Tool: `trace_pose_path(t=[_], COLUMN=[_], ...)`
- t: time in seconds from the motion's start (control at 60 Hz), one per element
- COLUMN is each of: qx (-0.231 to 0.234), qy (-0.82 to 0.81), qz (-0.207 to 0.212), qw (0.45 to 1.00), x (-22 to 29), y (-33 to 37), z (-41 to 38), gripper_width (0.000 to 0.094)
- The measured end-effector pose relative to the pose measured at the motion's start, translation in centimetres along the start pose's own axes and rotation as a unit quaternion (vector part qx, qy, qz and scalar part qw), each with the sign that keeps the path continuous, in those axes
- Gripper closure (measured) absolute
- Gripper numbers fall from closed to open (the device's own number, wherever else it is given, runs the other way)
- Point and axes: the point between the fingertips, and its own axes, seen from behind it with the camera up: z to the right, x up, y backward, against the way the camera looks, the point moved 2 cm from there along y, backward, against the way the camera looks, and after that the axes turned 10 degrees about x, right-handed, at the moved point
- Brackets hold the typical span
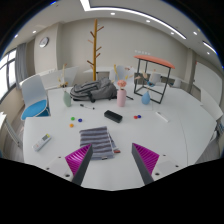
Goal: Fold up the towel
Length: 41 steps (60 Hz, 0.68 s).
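A grey striped towel point(98, 141) lies crumpled on the white round table point(170, 135), just ahead of my left finger and partly behind it. My gripper point(113, 160) is open, with its magenta pads point(80, 158) wide apart and nothing between them. It hovers above the table's near part, and the towel sits left of the gap between the fingers.
On the table stand a black remote point(113, 116), a pink bottle point(121, 97), a teal cup point(146, 98), a green bottle point(68, 99), a white device point(43, 141) and small coloured bits. A dark bag point(93, 90) lies at the far side. Chairs, a coat stand and a desk surround it.
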Motion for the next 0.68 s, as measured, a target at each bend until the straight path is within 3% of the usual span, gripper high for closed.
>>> trace_pose_path(t=[0.1,0.25,0.683], qx=[-0.019,-0.031,-0.048], qy=[0.003,-0.015,-0.006], qz=[-0.022,-0.027,0.005], qw=[1.0,0.999,0.999], x=[-2.1,-4.5,-4.5], y=[7.8,13.9,15.6], z=[-0.5,-1.4,-0.6], gripper_width=[0.0086,0.0088,0.0087])
